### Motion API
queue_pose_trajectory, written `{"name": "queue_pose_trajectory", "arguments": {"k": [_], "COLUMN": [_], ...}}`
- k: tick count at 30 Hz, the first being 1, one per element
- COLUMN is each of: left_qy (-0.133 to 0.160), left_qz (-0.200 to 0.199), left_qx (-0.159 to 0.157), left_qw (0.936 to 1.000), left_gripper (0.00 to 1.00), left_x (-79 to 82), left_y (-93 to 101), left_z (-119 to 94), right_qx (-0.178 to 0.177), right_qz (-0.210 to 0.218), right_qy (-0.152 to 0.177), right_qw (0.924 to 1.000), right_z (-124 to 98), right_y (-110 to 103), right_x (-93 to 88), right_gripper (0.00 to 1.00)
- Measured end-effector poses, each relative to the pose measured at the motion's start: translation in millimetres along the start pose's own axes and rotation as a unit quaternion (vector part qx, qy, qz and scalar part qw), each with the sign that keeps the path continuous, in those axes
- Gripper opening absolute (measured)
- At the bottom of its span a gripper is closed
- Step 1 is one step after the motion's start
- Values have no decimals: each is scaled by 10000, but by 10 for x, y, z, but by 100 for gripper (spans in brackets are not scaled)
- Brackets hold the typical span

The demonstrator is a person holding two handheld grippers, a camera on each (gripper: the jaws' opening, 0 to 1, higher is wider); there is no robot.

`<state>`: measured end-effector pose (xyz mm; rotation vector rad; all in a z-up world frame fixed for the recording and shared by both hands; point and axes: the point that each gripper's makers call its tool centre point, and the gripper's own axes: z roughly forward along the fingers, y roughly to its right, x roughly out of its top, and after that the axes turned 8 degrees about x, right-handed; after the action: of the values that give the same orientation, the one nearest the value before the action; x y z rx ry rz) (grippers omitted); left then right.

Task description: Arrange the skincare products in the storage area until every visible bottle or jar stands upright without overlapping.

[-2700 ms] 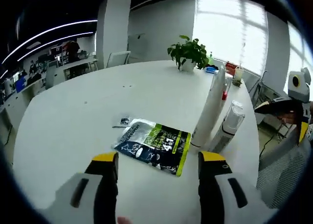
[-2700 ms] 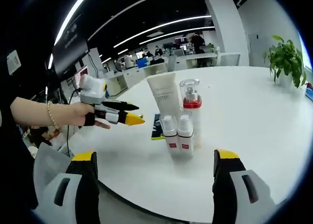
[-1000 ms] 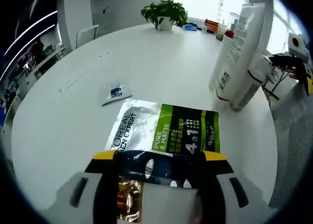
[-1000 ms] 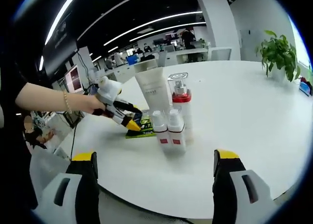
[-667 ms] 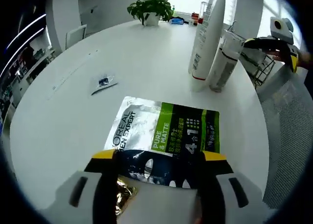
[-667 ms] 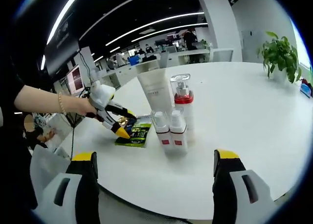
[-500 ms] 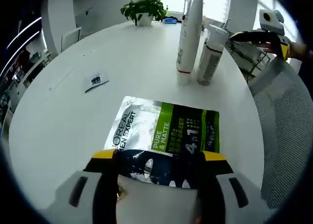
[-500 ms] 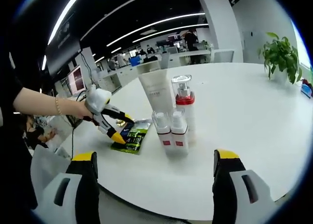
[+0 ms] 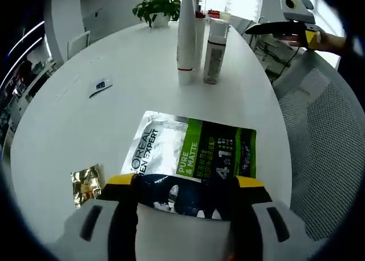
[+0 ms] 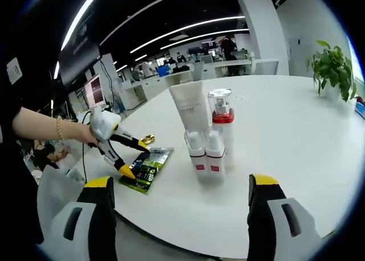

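The left hand-held gripper [image 9: 183, 187] is clamped on the near edge of the L'Oréal Men Expert sachet pack [image 9: 194, 158], which is seen in the right gripper view lying flat on the white worktop [image 9: 142, 73] with the jaws closed on its end. Compared with a second ago, the pack has been dragged away from the bottle group and toward the worktop edge; a gold foil sachet [image 9: 85, 184], previously under the pack, is now exposed beside it. A small clear sachet [image 9: 100, 85] lies well apart on the worktop.

The right hand-held gripper [image 10: 178, 207] is held with its jaws wide apart and nothing between them, short of the bottles. The bottle group is standing upright: a white tube [image 10: 190, 106], a red-collared pump bottle [image 10: 221, 121] and two small red-labelled bottles [image 10: 205, 157], touching or just beside one another.

The overlap between pack and bottles is judged to be removed; the remaining step is probably release of the pack.
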<state>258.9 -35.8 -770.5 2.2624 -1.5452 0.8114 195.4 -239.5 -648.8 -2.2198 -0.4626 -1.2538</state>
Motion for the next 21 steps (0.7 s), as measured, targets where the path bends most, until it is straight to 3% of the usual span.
{"name": "queue_pose_trajectory", "arguments": {"k": [8, 21], "left_qy": [-68, -131], "left_qz": [135, 32], "left_qx": [-94, 71], "left_qw": [9998, 9999], "left_gripper": [61, 61], "left_x": [-113, -176], "left_y": [195, 277], "left_z": [-81, -125], "right_qx": [144, 303], "right_qz": [-75, -56], "right_qy": [-34, -102], "right_qw": [9999, 9995], "right_z": [11, 25], "right_y": [-54, -112], "right_x": [-11, -37], "right_gripper": [97, 96]}}
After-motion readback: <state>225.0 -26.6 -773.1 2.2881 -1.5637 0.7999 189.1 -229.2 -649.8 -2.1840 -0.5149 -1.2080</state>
